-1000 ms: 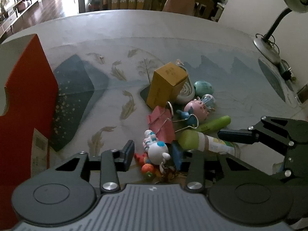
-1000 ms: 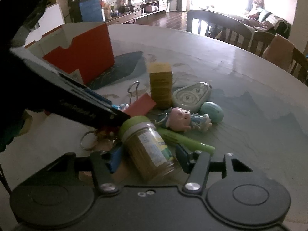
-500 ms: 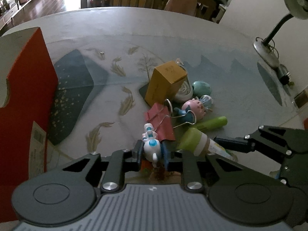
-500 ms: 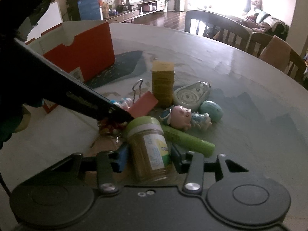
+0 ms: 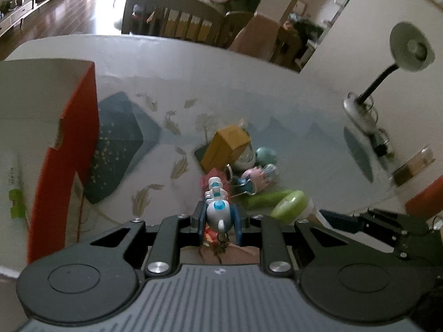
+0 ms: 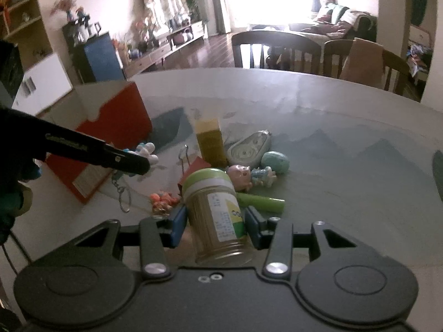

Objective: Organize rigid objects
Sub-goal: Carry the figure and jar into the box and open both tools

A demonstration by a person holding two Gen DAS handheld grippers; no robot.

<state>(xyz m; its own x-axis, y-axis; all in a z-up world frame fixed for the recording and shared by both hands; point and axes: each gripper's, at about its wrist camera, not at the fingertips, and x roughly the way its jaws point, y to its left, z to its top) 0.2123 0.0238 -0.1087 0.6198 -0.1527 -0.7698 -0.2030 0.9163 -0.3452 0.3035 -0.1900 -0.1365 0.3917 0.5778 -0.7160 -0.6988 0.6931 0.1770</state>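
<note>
left gripper (image 5: 217, 221): black, silver screws | right gripper (image 6: 214, 228): black, blue pads

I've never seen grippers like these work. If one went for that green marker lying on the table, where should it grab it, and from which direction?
Probably from above, fingers closing across the green marker's free end toward the bare table. It lies flat, long and thin, and its other end runs in by the pig figure and behind the held jar.
</note>
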